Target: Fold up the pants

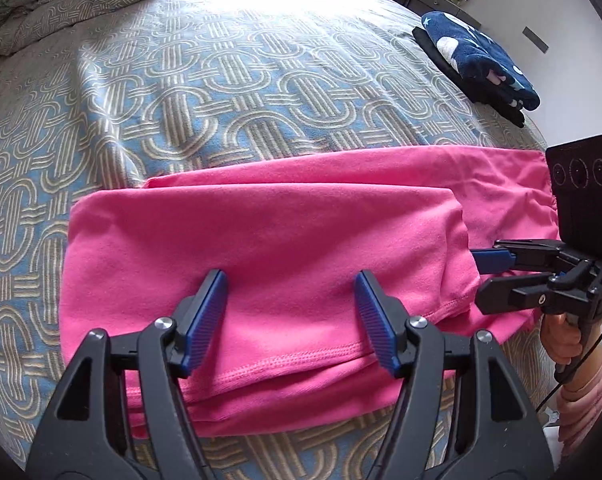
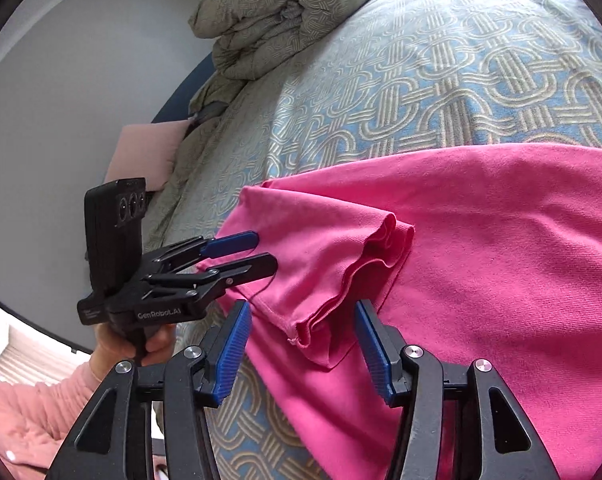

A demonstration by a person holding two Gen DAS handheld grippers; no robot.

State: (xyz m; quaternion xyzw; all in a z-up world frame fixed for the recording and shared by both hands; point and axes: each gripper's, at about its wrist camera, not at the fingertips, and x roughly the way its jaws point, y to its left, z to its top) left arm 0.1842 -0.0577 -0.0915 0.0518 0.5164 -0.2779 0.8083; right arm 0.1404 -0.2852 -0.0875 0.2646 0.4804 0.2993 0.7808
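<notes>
The pink pants (image 1: 261,248) lie flat on the patterned bedspread (image 1: 221,92), with one folded layer on top of a longer layer. My left gripper (image 1: 291,320) is open and empty, its blue pads just above the near hem of the top layer. My right gripper (image 2: 301,354) is open and empty, its pads either side of the layered cuff edges (image 2: 365,264) of the pants (image 2: 501,260). The right gripper also shows in the left wrist view (image 1: 481,276), at the right edge of the top fold. The left gripper shows in the right wrist view (image 2: 261,252), open over the pants' left end.
A folded dark blue patterned garment (image 1: 477,60) lies on a black one at the bed's far right. A bunched duvet (image 2: 285,12) sits at the head of the bed, a pink pillow (image 2: 149,152) beside it. The bed's near edge runs just below the pants.
</notes>
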